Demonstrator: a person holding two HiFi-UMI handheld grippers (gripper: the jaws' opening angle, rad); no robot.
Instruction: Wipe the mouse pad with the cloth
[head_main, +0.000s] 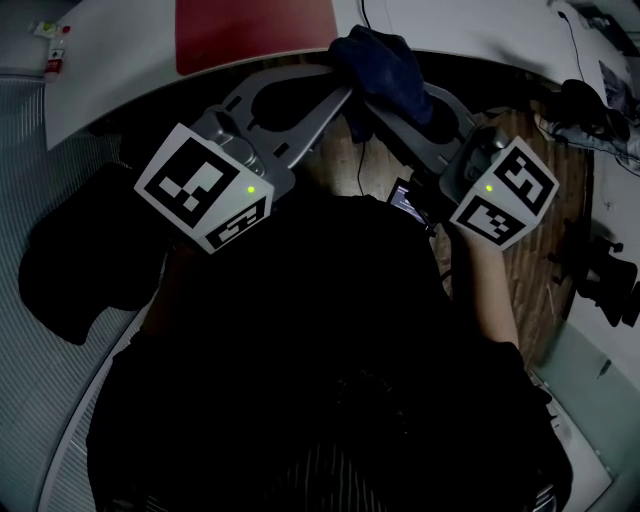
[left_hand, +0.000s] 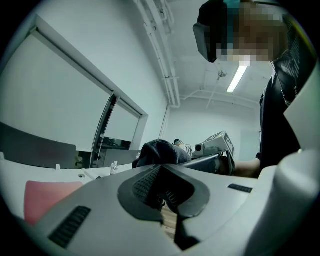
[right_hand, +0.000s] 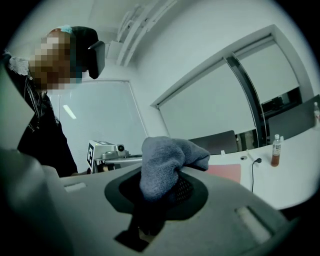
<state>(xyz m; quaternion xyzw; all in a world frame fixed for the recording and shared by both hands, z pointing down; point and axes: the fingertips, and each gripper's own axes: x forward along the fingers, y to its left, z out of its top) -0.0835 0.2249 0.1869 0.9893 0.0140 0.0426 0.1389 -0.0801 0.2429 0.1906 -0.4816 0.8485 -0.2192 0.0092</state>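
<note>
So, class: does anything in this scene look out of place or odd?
Nothing looks spilled or damaged. The one oddity: the cloth sits bunched up in the right gripper, apart from the mouse pad rather than on it.

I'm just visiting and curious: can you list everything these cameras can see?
mouse pad: one, red, on the table, far side
cloth: one, dark blue, held up at the table's edge
table: one, white, curved edge
bottle: one, brown, upright on the table
cable: one, black, lying on the table
floor: wood, below the table's edge
left gripper: grey with a black-and-white cube, fingers together next to the cloth
right gripper: grey with a matching cube, fingers shut on the cloth
person: one, in dark clothes, holding both grippers
</note>
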